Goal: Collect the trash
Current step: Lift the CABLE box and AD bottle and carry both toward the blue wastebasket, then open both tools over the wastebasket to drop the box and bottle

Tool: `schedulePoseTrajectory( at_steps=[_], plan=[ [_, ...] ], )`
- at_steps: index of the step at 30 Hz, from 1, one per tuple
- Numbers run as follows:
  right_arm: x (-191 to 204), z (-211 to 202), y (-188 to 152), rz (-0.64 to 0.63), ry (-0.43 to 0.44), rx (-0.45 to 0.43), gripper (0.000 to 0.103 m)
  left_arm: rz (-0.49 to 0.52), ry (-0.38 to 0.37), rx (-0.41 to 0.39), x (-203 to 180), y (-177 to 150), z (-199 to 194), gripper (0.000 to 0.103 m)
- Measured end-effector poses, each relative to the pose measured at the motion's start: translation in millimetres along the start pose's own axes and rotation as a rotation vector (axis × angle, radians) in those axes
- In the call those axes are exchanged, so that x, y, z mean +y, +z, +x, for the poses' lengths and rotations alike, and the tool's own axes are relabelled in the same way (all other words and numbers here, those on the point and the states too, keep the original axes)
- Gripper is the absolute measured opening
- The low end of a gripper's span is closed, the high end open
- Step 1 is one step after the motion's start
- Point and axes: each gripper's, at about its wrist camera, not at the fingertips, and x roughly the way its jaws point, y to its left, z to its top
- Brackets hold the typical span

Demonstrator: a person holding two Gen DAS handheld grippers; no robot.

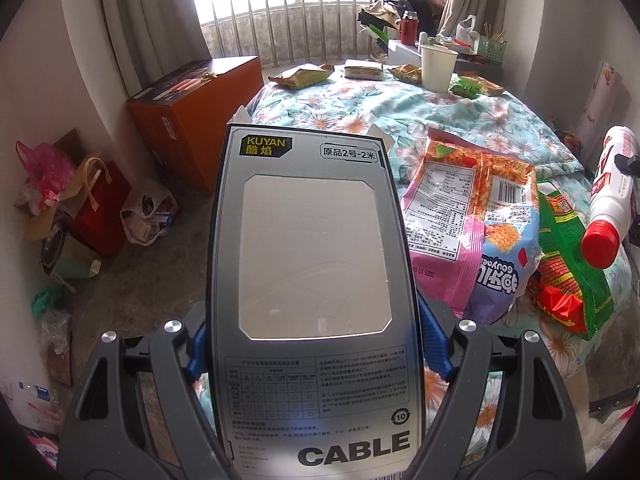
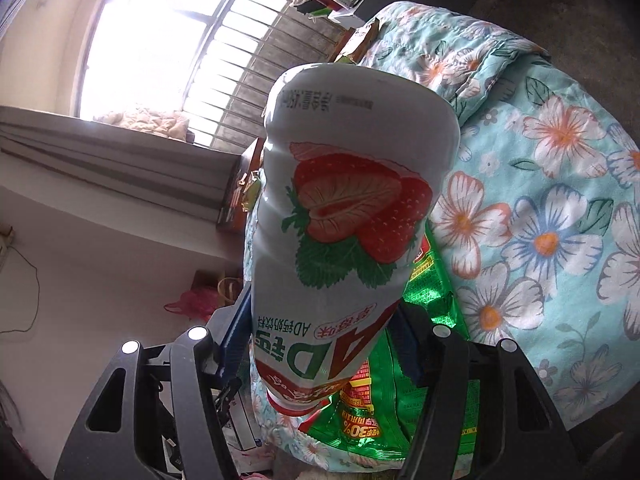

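Observation:
My left gripper (image 1: 316, 344) is shut on a grey cable box (image 1: 312, 248) marked KUYAN and CABLE; its blue pads press both long sides. The box is held above the edge of a bed with a floral quilt (image 1: 360, 108). My right gripper (image 2: 322, 336) is shut on a white strawberry-milk bottle (image 2: 340, 208), gripped near its neck with the base pointing away. The same bottle (image 1: 612, 200), with its red cap (image 1: 600, 244), shows at the right edge of the left wrist view. A green snack bag (image 2: 404, 396) lies on the quilt (image 2: 540, 200) under the bottle.
Pink and orange snack bags (image 1: 460, 200) and a green one (image 1: 568, 248) lie on the quilt. Farther off are a paper cup (image 1: 438, 68) and several wrappers (image 1: 300, 76). An orange carton (image 1: 196, 108) and filled bags (image 1: 100, 208) stand on the floor at left.

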Motion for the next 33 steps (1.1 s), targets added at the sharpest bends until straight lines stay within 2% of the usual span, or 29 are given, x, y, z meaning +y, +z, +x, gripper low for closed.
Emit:
schedulePoseTrajectory(
  at_steps=[5, 8, 13, 15, 20, 24, 29, 33],
  plan=[
    [-11, -41, 4, 0.013, 0.064, -0.078, 0.060, 0.055, -0.018, -0.062, -16, 13, -22, 0.076],
    [-19, -79, 7, 0.020, 0.063, -0.176, 0.060, 0.098, -0.068, -0.115, -31, 30, -38, 0.076],
    [-51, -167, 2, 0.059, 0.002, -0.397, 0.060, 0.197, -0.236, -0.182, -82, 73, -57, 0.076],
    [-71, -202, -3, 0.095, -0.045, -0.489, 0.060, 0.248, -0.341, -0.182, -113, 93, -62, 0.076],
    [-122, -267, -15, 0.194, -0.203, -0.679, 0.060, 0.429, -0.600, -0.138, -228, 138, -59, 0.076],
    [-167, -293, -18, 0.289, -0.308, -0.758, 0.060, 0.582, -0.742, -0.051, -347, 153, -38, 0.076],
    [-225, -291, -2, 0.412, -0.390, -0.790, 0.060, 0.713, -0.838, 0.079, -494, 143, -2, 0.076],
    [-273, -286, 27, 0.481, -0.451, -0.818, 0.060, 0.756, -0.871, 0.161, -593, 128, 32, 0.076]
  ],
)
